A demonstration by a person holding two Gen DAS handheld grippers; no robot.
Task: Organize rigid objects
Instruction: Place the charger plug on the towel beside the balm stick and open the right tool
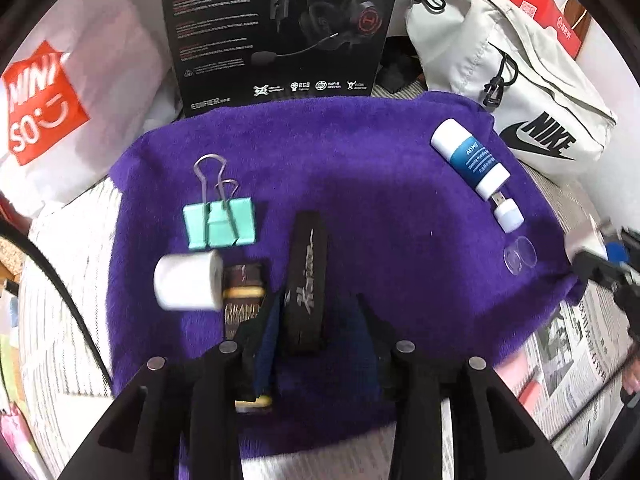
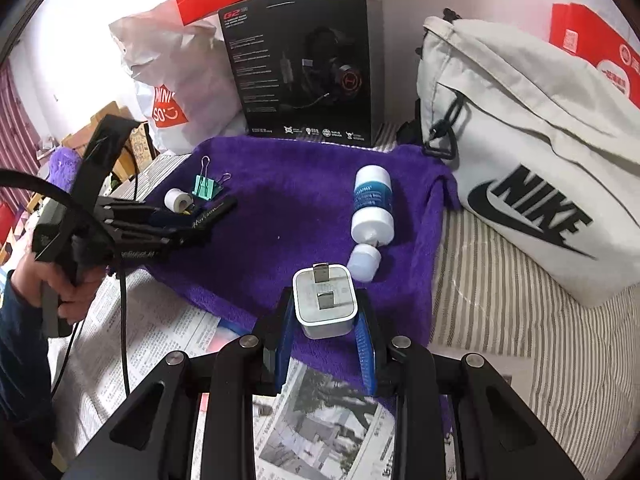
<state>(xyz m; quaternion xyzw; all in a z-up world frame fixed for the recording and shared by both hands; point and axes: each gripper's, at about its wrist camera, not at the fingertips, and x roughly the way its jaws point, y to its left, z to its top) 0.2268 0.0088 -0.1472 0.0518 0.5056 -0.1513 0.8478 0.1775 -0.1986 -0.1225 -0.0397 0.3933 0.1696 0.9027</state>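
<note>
Left gripper (image 1: 316,316) jaws parted around black case (image 1: 306,280), joining clip (image 1: 219,222) and tape roll (image 1: 188,280) near purple towel's (image 1: 360,184) left edge. Right gripper (image 2: 325,316) clamps white charger (image 2: 325,304), unplaced; bottle (image 2: 372,204) remains right.

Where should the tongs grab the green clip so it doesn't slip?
Grab the green clip by its mint body, squeezing across its two short ends, coming from above. The body lies flat on the purple towel, so its sides are free. Its thin wire handles would probably slip or swing. Mind the white roll just below it.
</note>
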